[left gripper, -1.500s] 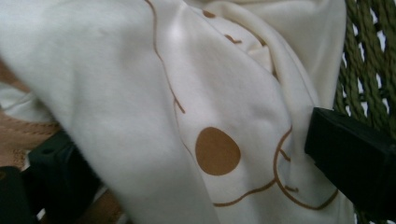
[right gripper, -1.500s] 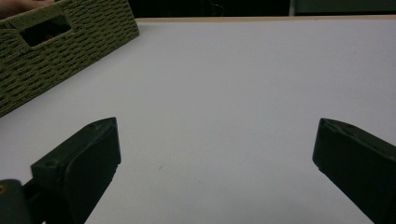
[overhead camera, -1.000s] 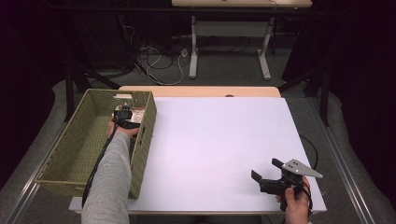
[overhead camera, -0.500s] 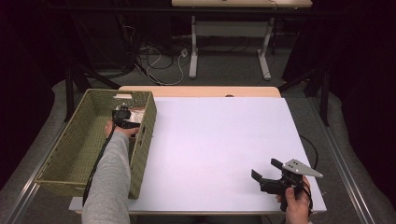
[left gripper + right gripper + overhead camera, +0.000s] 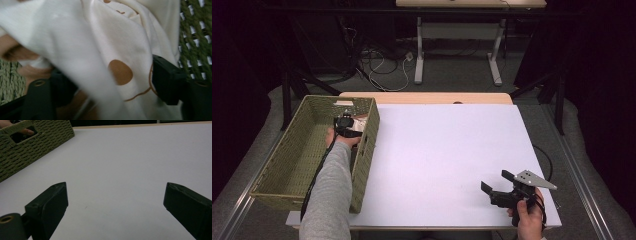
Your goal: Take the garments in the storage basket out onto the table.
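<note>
Left gripper (image 5: pixel 346 121) reaching down into the green woven basket (image 5: pixel 292 165) at the desk's (image 5: pixel 437 150) left edge, near the basket's far right corner. Between its fingers (image 5: pixel 167 77) a cream cloth with brown dots (image 5: pixel 110 45), lying inside the basket against the right wall. Fingers just been closing around a fold of that cloth, both black pads hard against the fabric; gripping the cloth, as far as the left gripper view tells. Grey sleeve (image 5: pixel 329 195) stretching in over the basket's near right corner.

Right gripper (image 5: pixel 499 187) resting near the desk's near right corner, well apart from the basket. Fingers (image 5: pixel 52 202) spread wide, holding nothing, bare white desk between them.
</note>
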Demonstrator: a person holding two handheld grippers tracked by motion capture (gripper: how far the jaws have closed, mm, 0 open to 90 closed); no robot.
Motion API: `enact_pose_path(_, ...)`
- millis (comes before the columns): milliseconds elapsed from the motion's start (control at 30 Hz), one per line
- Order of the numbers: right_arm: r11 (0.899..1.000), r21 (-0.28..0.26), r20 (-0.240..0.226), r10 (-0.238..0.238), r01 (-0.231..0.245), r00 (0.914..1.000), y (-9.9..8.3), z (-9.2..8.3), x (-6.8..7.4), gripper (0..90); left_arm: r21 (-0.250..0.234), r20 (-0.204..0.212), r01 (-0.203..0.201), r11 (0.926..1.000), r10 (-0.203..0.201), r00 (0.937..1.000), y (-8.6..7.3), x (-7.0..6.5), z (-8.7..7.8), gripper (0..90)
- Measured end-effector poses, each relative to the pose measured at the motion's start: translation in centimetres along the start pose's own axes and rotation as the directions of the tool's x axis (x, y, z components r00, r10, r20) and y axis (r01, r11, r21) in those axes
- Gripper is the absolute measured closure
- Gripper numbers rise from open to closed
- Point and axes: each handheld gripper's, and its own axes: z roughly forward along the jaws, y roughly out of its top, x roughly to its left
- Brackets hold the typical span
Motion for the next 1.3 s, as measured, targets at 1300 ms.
enact_pose_path(1300,1.000,-0.010,-0.005,0.011,-0.011,0.9999,0.0,0.0,-0.2,5.6,0.002,0.019,0.099,0.9951,-0.099,0.9949,1.7,1.0,-4.4,72.3)
